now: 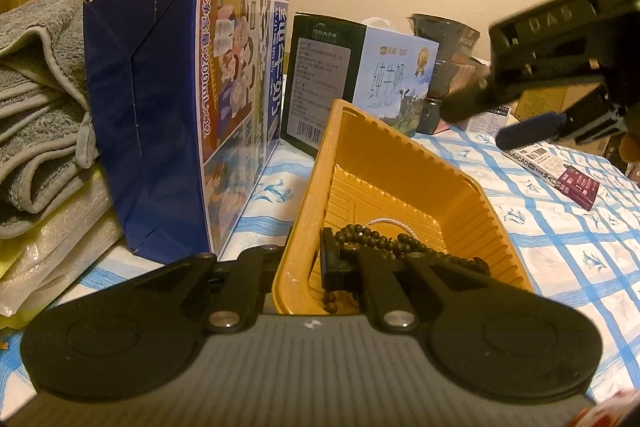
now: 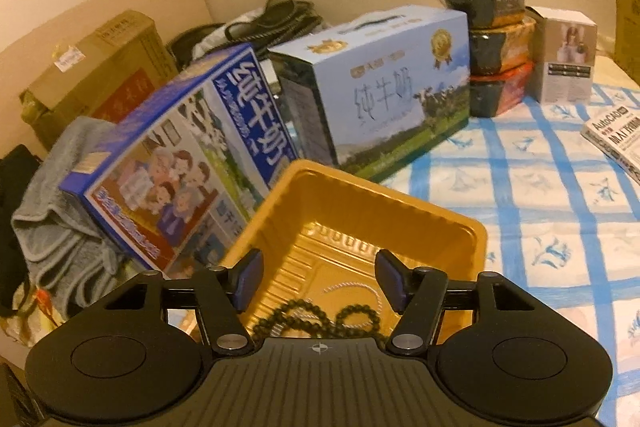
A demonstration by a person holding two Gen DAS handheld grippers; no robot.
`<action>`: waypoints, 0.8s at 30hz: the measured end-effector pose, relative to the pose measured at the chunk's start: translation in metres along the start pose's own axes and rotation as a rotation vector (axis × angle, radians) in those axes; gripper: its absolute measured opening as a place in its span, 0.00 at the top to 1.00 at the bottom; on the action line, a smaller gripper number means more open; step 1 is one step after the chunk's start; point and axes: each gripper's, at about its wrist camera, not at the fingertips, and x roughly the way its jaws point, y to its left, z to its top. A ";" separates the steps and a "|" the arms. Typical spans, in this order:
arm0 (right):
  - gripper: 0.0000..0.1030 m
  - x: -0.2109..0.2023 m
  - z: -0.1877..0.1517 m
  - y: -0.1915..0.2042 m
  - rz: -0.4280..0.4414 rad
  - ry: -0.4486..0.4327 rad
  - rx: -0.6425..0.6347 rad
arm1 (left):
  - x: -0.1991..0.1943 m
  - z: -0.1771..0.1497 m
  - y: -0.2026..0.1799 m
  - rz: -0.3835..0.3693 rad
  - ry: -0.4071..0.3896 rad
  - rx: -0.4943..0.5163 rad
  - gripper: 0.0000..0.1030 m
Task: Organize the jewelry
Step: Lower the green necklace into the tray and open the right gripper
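The golden plastic tray [image 2: 460, 227] sits low in the middle of the right wrist view, on a blue-checked tablecloth [image 2: 560, 187]. Inside it, near the bottom edge of the frame, lie a dark bead necklace [image 2: 356, 315] and a thin white bead strand [image 2: 356, 285]. The right gripper [image 2: 318, 277] hangs over the tray with its blue-padded fingers [image 2: 250, 279] standing wide apart and nothing between them.

In the left wrist view, the left gripper [image 1: 310, 267] is clamped on the tray's near wall [image 1: 294, 255], low centre, with the fingers pinched narrow, one inside among the dark beads. The right gripper shows at the upper right there, blurred.

Behind the tray stand a blue milk carton box [image 2: 180, 179] at left and a pale blue milk box [image 2: 392, 83] at centre, with a grey towel [image 2: 60, 211] at far left
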 end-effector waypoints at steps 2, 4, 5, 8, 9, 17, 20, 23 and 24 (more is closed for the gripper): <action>0.40 0.001 -0.003 -0.002 -0.018 0.014 -0.010 | 0.000 0.000 0.000 0.002 -0.001 0.001 0.92; 0.40 0.001 -0.007 -0.004 -0.026 0.026 -0.016 | 0.001 0.000 0.000 0.002 0.000 0.000 0.92; 0.40 0.002 -0.009 -0.006 -0.025 0.033 -0.014 | 0.001 0.000 0.000 0.002 0.001 -0.001 0.92; 0.40 0.003 -0.014 -0.008 -0.030 0.049 -0.016 | 0.001 0.000 0.000 0.002 0.001 0.000 0.92; 0.40 0.003 -0.016 -0.009 -0.032 0.053 -0.017 | 0.001 0.000 0.000 0.002 0.001 0.000 0.92; 0.39 -0.001 -0.023 -0.014 -0.040 0.065 -0.003 | 0.001 -0.001 0.000 0.003 0.001 0.002 0.92; 0.39 -0.006 -0.028 -0.018 -0.055 0.062 -0.002 | 0.002 -0.002 0.002 0.005 0.005 0.002 0.92; 0.39 -0.013 -0.039 -0.023 -0.074 0.064 0.005 | 0.003 -0.003 0.004 0.007 0.010 0.000 0.92; 0.39 -0.015 -0.042 -0.025 -0.076 0.064 0.009 | 0.004 -0.004 0.005 0.007 0.012 -0.001 0.91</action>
